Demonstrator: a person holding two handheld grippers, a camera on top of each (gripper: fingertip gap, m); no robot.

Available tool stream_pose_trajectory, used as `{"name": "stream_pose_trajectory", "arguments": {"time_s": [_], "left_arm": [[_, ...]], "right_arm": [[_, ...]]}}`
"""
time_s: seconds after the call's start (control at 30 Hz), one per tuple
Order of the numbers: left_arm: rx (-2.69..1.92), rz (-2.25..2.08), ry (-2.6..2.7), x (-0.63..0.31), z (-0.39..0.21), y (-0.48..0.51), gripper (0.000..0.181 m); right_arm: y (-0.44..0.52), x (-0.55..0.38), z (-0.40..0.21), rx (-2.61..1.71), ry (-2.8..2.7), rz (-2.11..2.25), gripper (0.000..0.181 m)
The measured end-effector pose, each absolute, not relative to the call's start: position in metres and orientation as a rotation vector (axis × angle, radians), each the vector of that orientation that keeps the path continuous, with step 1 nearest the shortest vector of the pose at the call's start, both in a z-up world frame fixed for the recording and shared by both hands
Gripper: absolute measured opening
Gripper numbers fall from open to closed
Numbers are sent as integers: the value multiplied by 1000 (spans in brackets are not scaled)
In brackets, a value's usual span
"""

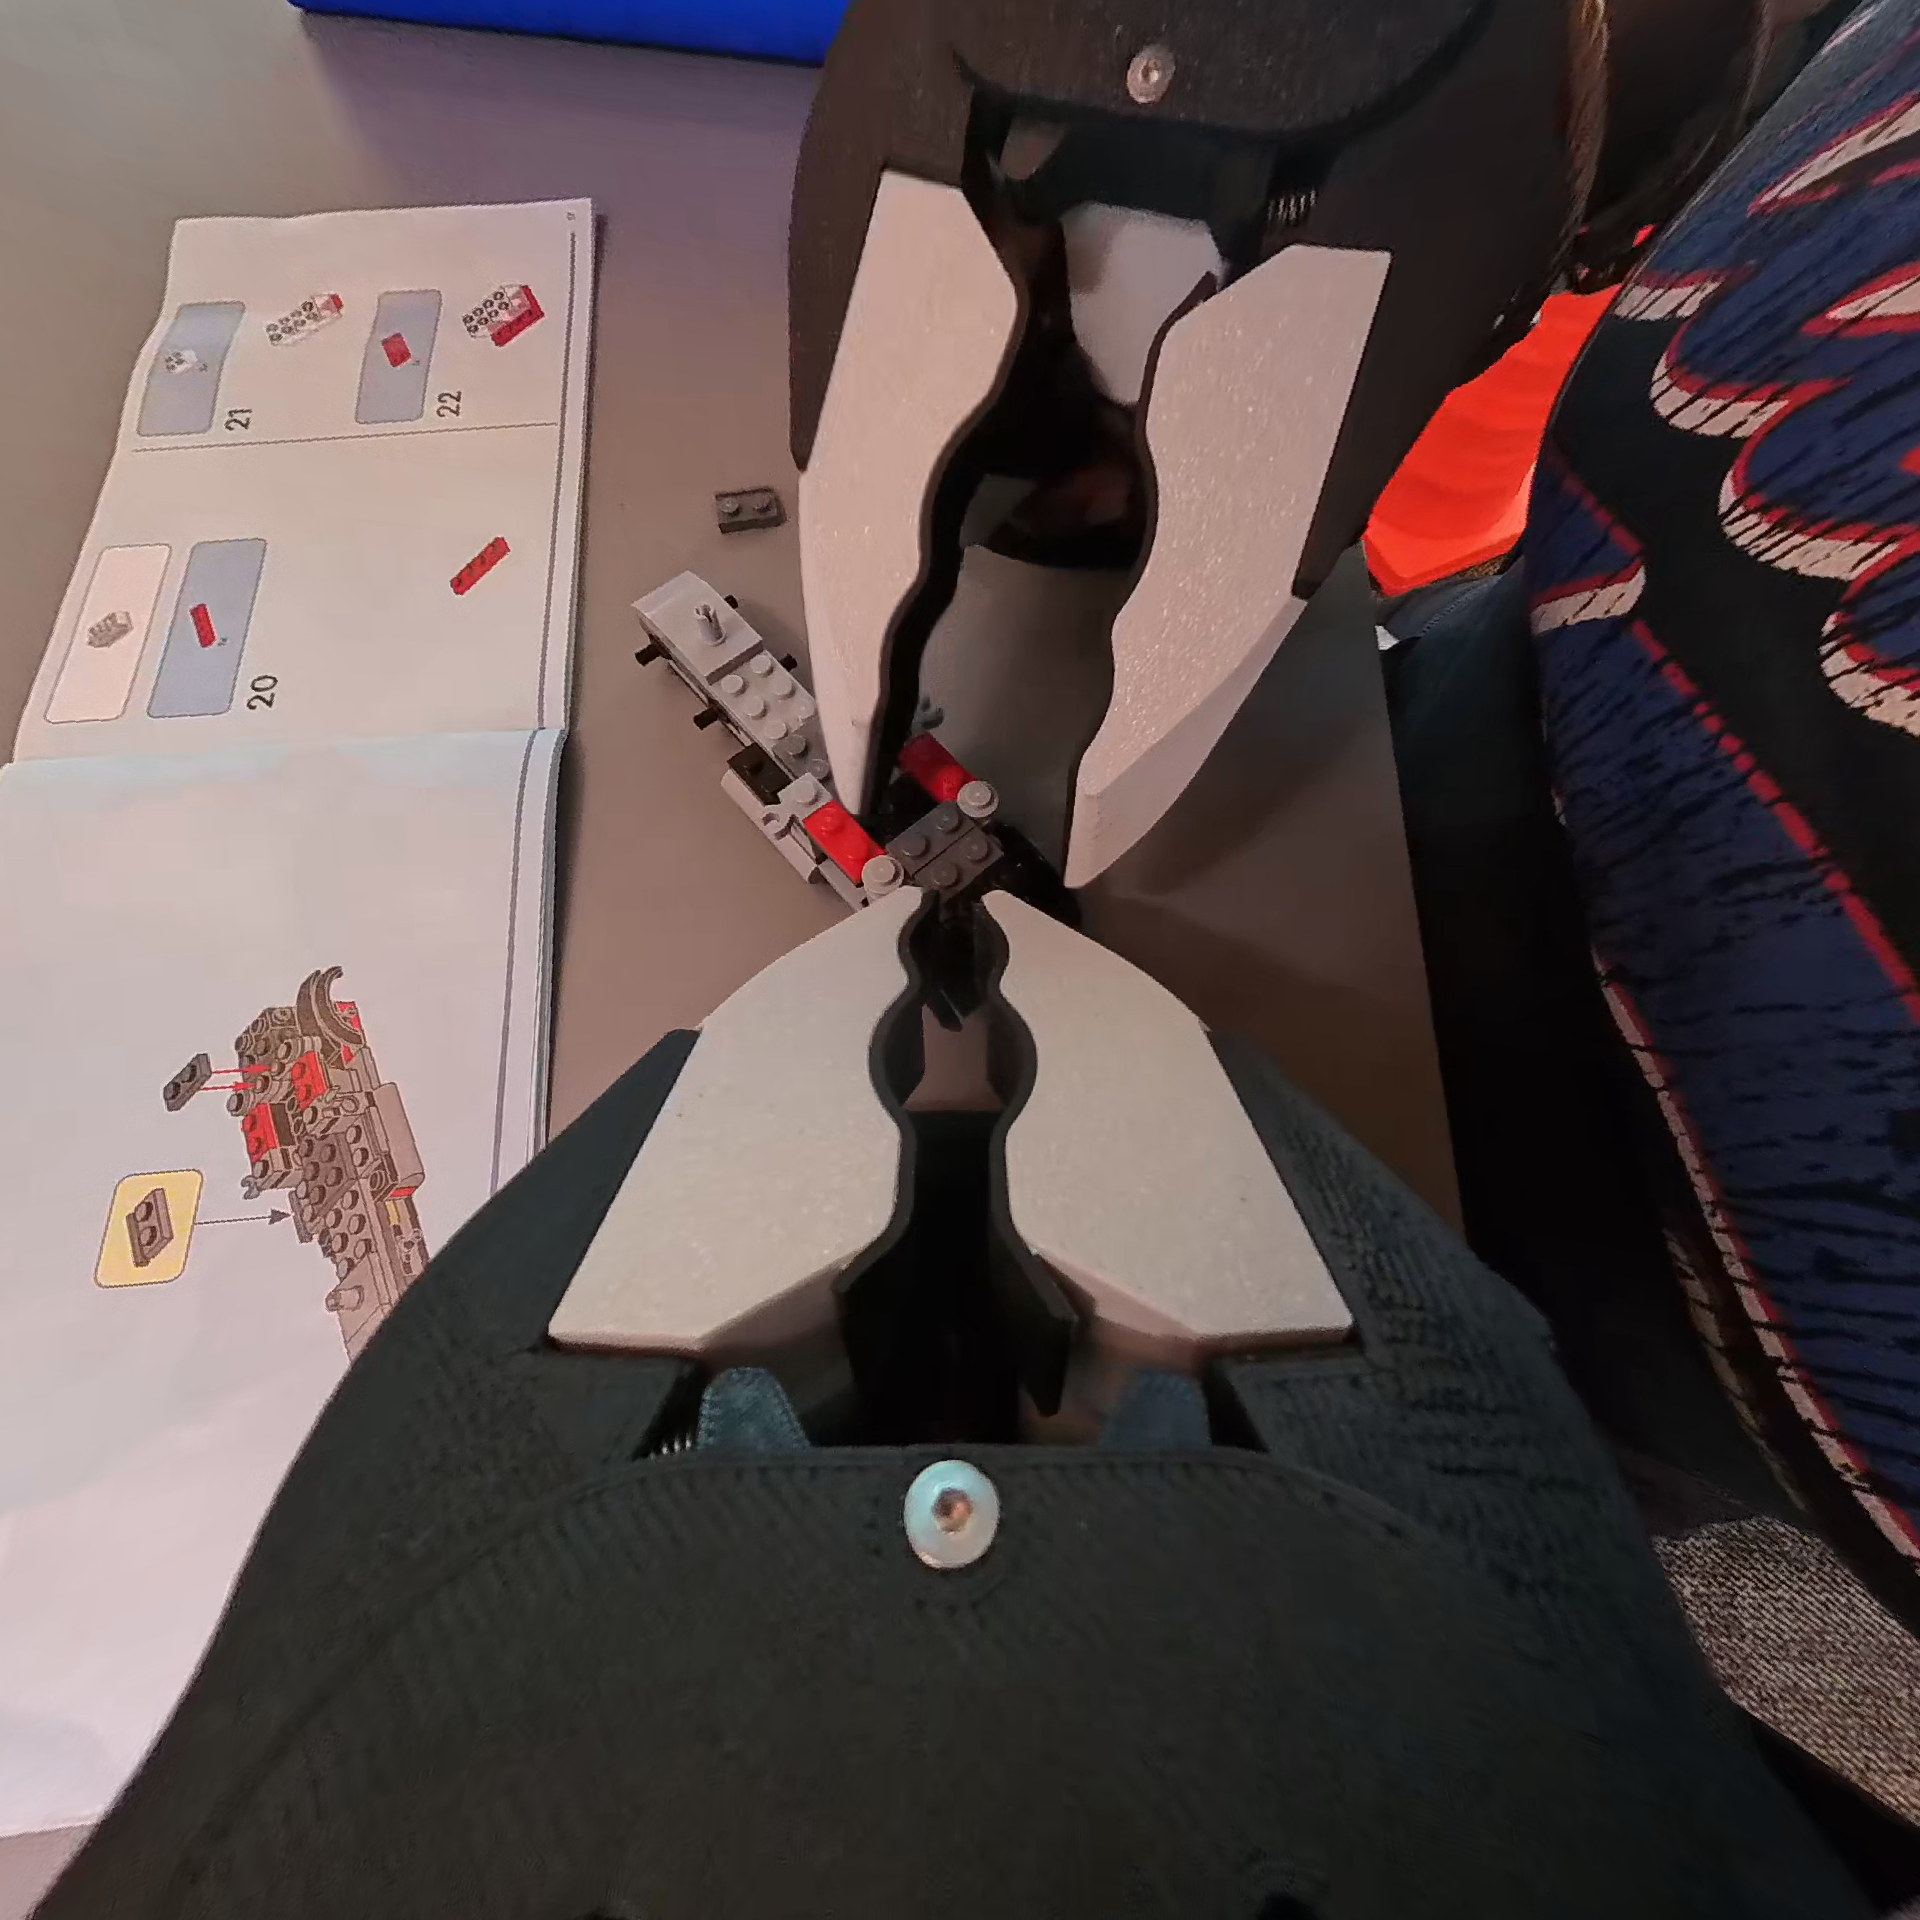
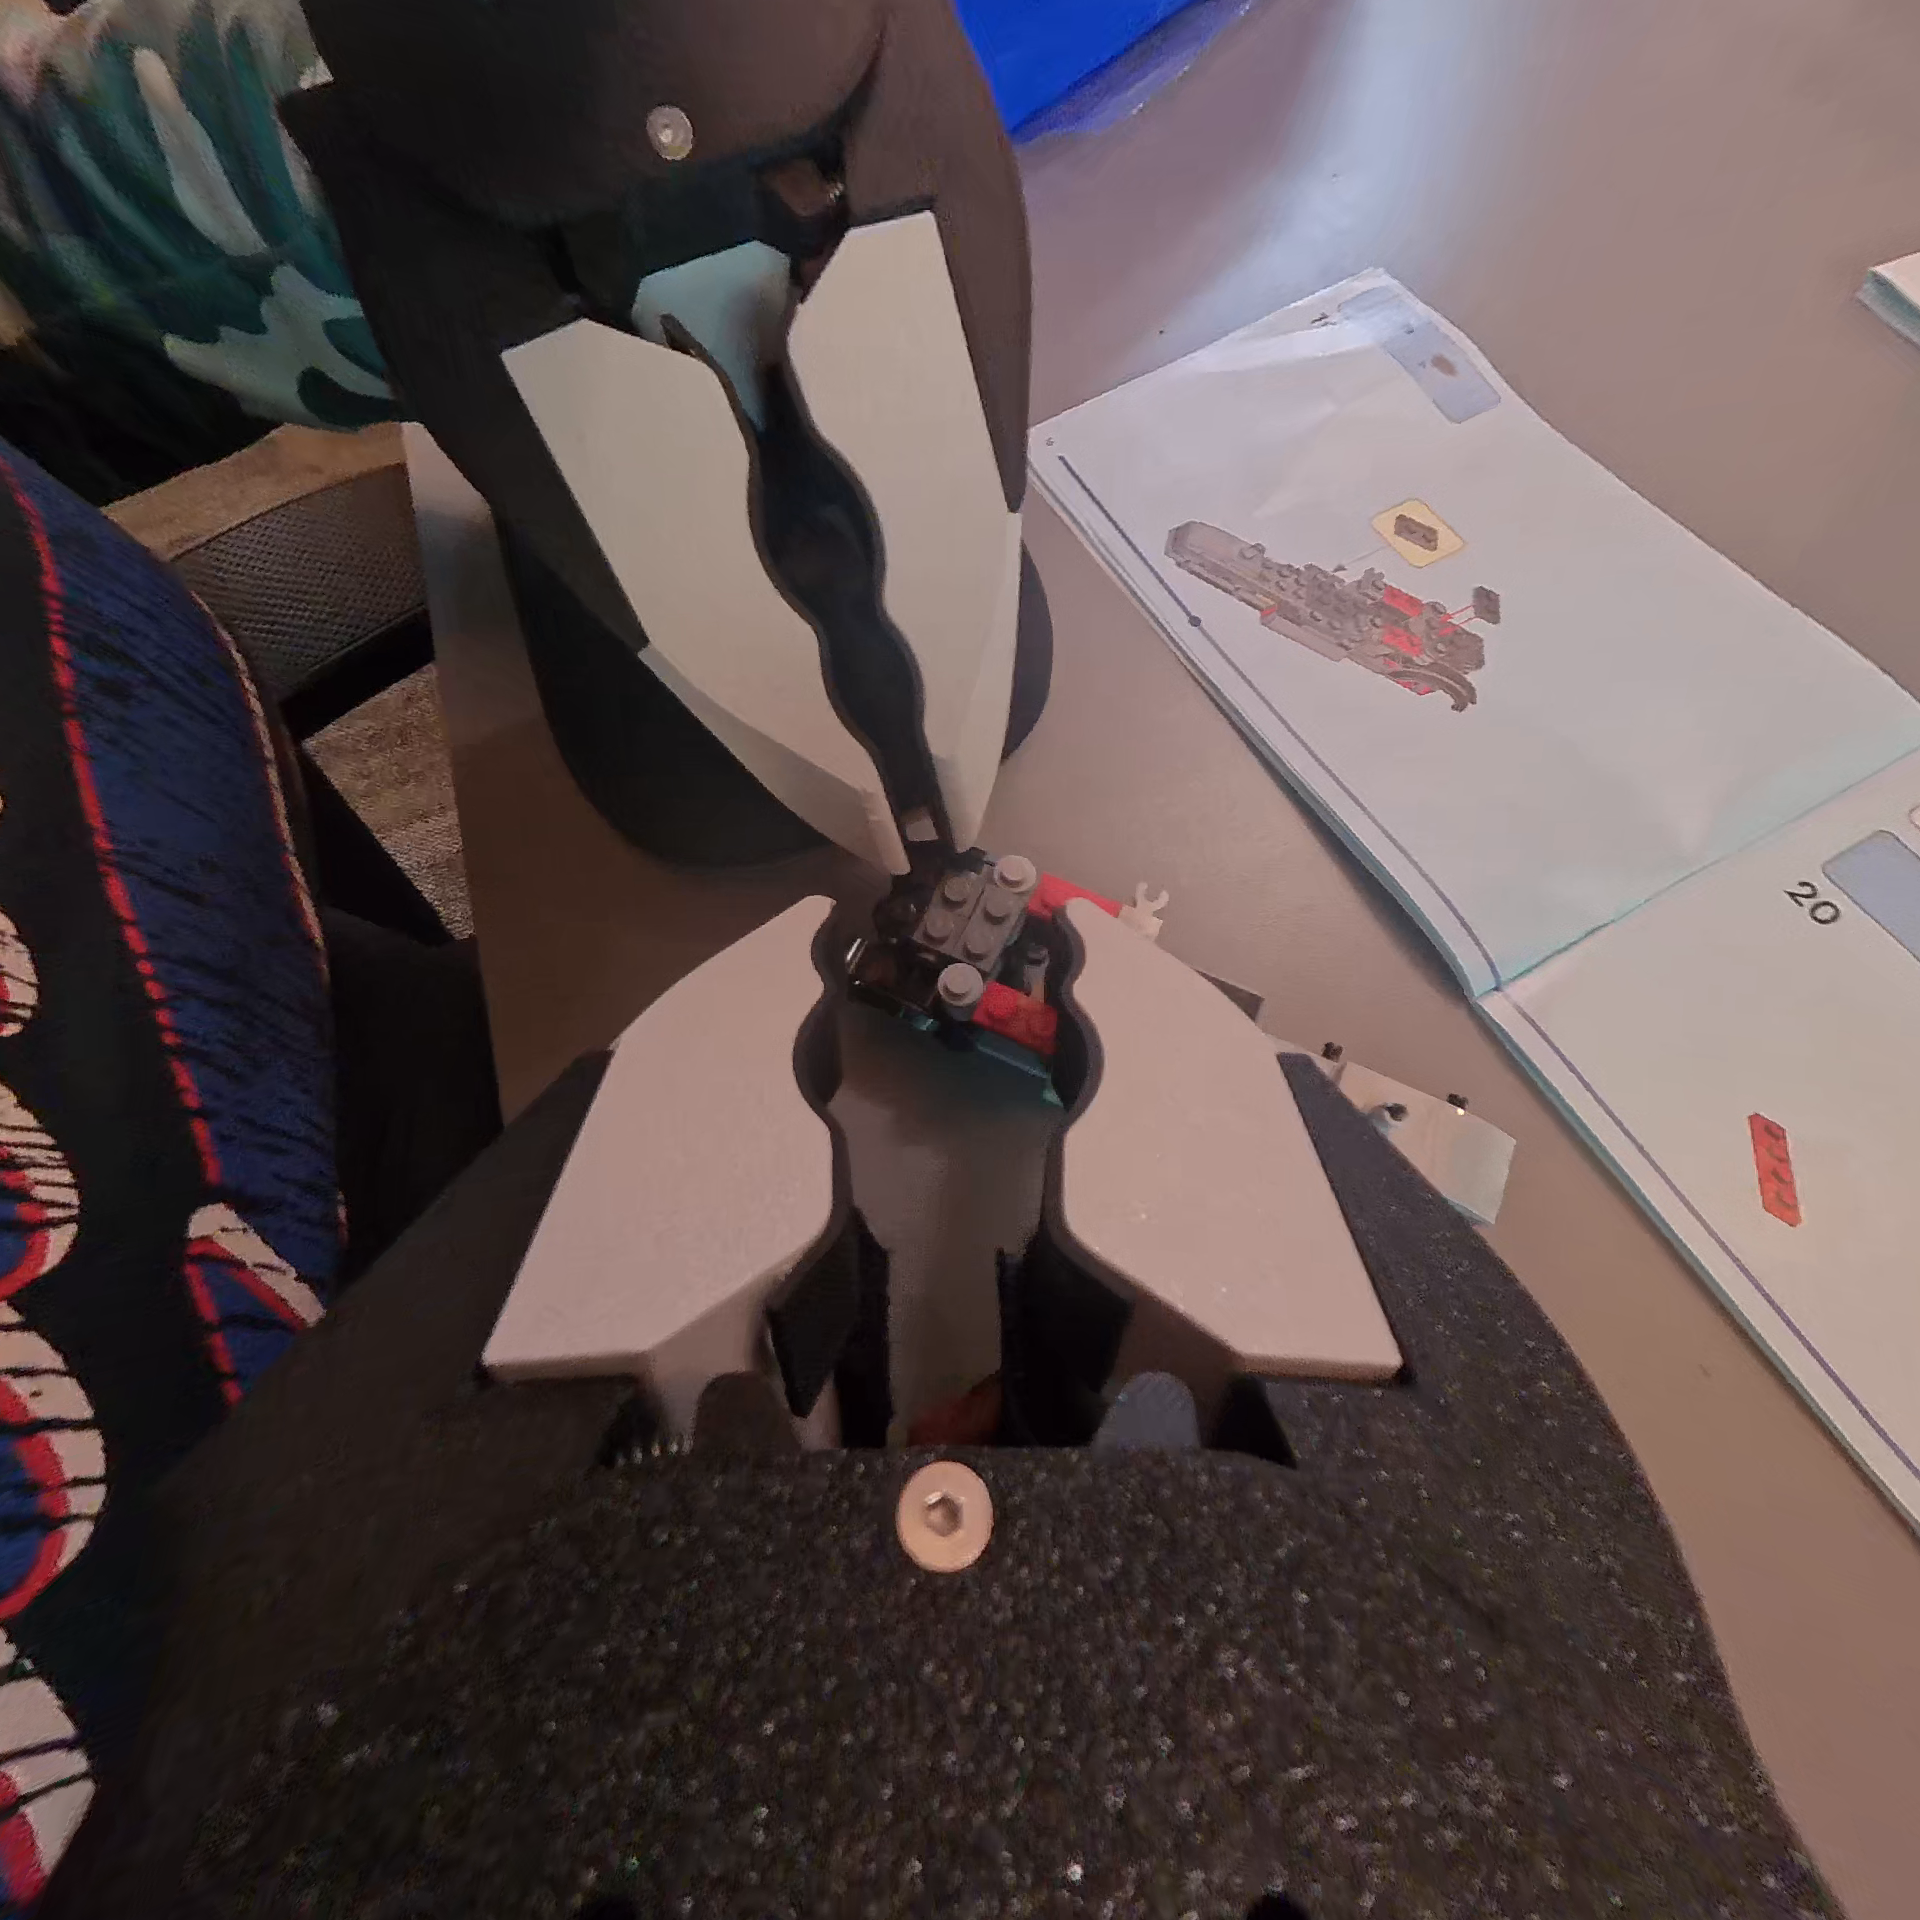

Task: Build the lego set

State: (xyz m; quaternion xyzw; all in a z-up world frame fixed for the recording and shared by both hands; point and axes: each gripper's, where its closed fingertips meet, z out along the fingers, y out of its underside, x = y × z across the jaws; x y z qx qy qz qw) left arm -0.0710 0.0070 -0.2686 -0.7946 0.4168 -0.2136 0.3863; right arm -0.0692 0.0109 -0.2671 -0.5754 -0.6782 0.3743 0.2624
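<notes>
Matt paper booklet (image 1: 312, 582), plastic bricks (image 1: 748, 696)

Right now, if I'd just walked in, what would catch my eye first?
Two grippers meet nose to nose at mid-table over a small grey and red lego model. The left gripper pinches its black end; the right gripper brackets it. An open instruction booklet lies beside them.

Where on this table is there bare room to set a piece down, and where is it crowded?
Free: the grey table between the booklet and the blue thing at the far edge, and the strip around the loose dark plate. Crowded: the middle, where the left gripper and right gripper meet at the lego model.
</notes>
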Motion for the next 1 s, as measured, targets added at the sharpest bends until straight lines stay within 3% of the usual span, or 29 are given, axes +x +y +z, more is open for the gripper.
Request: {"name": "stream_pose_trajectory", "arguments": {"time_s": [0.3,1.0], "left_arm": [[-2022,-629,1060,-66,-269,4,2],[-2015,-691,1036,-67,-263,3,1]], "right_arm": [[9,-69,-273,-1540,-1857,941,27],[4,-70,-273,-1521,-1927,909,27]]}}
